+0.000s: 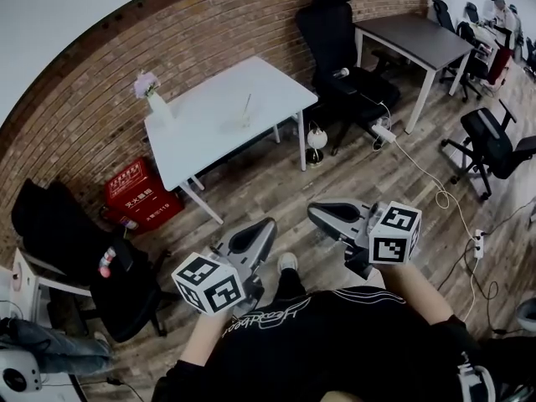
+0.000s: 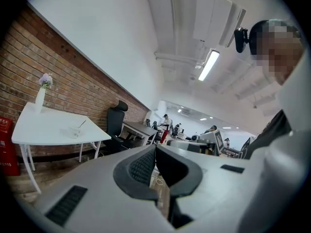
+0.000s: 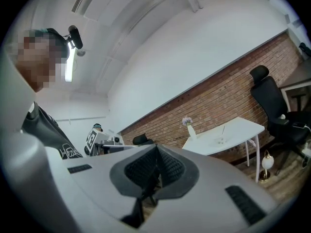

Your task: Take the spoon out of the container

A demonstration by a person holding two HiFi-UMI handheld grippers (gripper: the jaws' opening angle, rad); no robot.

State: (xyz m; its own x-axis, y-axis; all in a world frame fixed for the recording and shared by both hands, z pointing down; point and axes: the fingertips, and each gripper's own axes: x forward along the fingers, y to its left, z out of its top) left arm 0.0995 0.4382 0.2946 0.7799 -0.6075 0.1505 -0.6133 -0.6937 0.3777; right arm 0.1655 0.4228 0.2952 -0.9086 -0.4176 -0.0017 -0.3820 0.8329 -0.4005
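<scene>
- One red box (image 1: 138, 195) sits on the floor under the left end of the one white table (image 1: 209, 132).
- One vase (image 1: 157, 107) with a flower stands near the table's left edge.
- One container (image 1: 242, 122) stands near the middle of the tabletop. The single spoon (image 1: 247, 105) stands in it, its handle leaning up out of the rim.
- Left gripper (image 1: 263, 231): jaws pressed together with nothing between them. It is held close to the person's body, well apart from the table and the spoon.
- Right gripper (image 1: 316, 213): jaws likewise together and empty. It is beside the left one and just as far from the container.
- One black office chair (image 1: 335, 32) stands right of the table, and one dark desk (image 1: 414, 36) stands beyond it.
</scene>
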